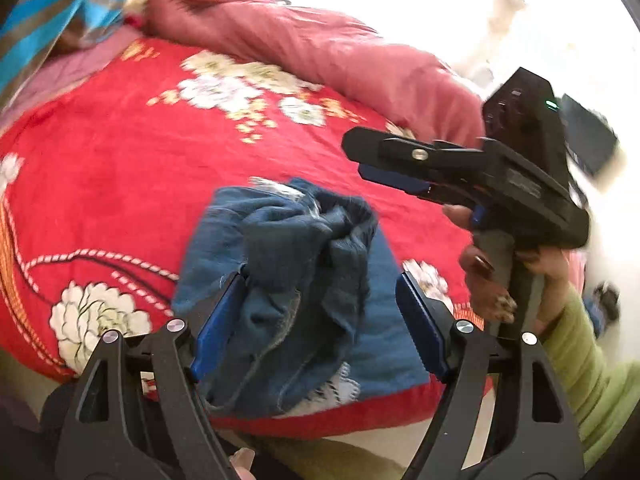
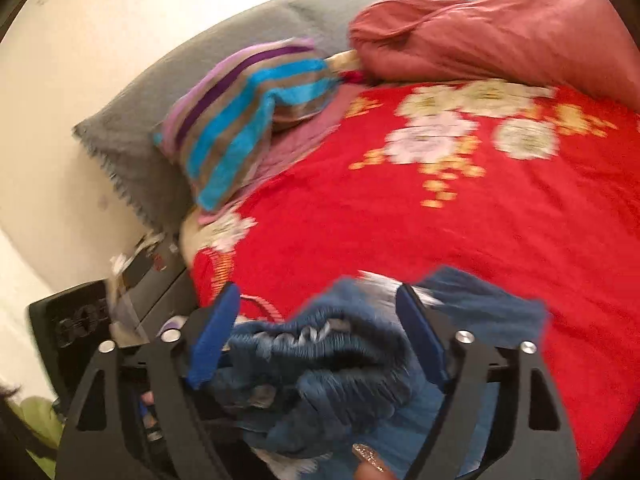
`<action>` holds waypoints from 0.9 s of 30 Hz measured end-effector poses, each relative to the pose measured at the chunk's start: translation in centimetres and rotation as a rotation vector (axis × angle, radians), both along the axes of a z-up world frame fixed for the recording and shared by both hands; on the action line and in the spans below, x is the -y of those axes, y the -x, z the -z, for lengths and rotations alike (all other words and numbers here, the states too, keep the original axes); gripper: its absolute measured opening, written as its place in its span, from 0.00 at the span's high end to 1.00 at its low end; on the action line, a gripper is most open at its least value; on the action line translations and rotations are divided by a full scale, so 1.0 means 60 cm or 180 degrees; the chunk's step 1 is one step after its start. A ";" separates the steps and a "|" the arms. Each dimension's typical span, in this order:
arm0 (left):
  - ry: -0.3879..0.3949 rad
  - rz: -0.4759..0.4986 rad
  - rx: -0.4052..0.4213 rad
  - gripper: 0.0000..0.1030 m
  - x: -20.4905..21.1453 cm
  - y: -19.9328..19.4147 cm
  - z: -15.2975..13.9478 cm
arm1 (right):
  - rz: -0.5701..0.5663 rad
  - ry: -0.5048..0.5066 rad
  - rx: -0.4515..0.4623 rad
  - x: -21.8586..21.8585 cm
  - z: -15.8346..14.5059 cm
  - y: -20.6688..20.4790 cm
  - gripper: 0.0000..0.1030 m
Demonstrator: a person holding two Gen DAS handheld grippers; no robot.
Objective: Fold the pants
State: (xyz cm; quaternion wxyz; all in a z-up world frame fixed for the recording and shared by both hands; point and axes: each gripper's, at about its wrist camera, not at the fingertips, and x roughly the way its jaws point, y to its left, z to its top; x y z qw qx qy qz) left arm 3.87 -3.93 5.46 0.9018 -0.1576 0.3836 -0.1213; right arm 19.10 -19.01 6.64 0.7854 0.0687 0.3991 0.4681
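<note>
A: Left tongs spread wide over bunched blue pants at the bed's near edge.
B: Beyond them?
A: Open red floral bedspread up to the pink quilt.
B: Right tongs?
A: Spread too, denim between, unclamped.

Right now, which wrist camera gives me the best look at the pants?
The left wrist view. It shows the blue pants bunched on the red bedspread, edges mostly visible between the open left gripper fingers. The right wrist view shows only a blurred, close bundle filling the open right gripper.
</note>
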 end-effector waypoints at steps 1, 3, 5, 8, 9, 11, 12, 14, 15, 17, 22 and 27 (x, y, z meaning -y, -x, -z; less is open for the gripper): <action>-0.0065 0.0013 0.0028 0.32 0.006 0.004 -0.002 | 0.0137 0.0036 -0.0022 0.022 0.007 -0.002 0.16; -0.0203 -0.0056 0.0092 0.32 0.007 0.012 -0.006 | 0.0287 0.0054 -0.0113 0.051 0.021 -0.006 0.15; -0.0309 -0.0240 0.0093 0.31 -0.011 0.016 -0.005 | 0.0416 0.0081 -0.0241 0.082 0.040 -0.006 0.14; -0.0344 -0.0522 -0.0025 0.32 -0.042 0.005 0.010 | 0.0483 0.0137 -0.0347 0.102 0.059 0.000 0.13; -0.0290 -0.0560 -0.0106 0.37 -0.051 0.000 0.019 | 0.0481 0.0148 -0.0379 0.103 0.064 0.003 0.13; -0.0239 -0.0514 -0.0168 0.51 -0.049 -0.011 0.028 | 0.0450 0.0156 -0.0464 0.101 0.072 0.005 0.12; -0.0242 -0.0458 -0.0173 0.52 -0.040 -0.013 0.030 | 0.0439 0.0163 -0.0502 0.097 0.075 0.004 0.12; -0.0234 -0.0266 -0.0174 0.52 -0.013 -0.015 0.033 | 0.0380 0.0173 -0.0603 0.083 0.080 0.001 0.11; -0.0222 -0.0154 -0.0189 0.53 0.003 -0.018 0.036 | 0.0361 0.0179 -0.0649 0.075 0.082 -0.002 0.10; -0.0219 0.0047 -0.0229 0.53 0.034 -0.022 0.047 | 0.0283 0.0233 -0.0775 0.058 0.089 -0.010 0.06; -0.0139 0.0386 -0.0327 0.53 0.089 -0.027 0.075 | 0.0154 0.0295 -0.1073 0.025 0.105 -0.017 0.06; 0.0010 0.0331 -0.0338 0.51 0.082 -0.028 0.076 | 0.0144 0.0537 -0.0992 0.005 0.113 -0.007 0.37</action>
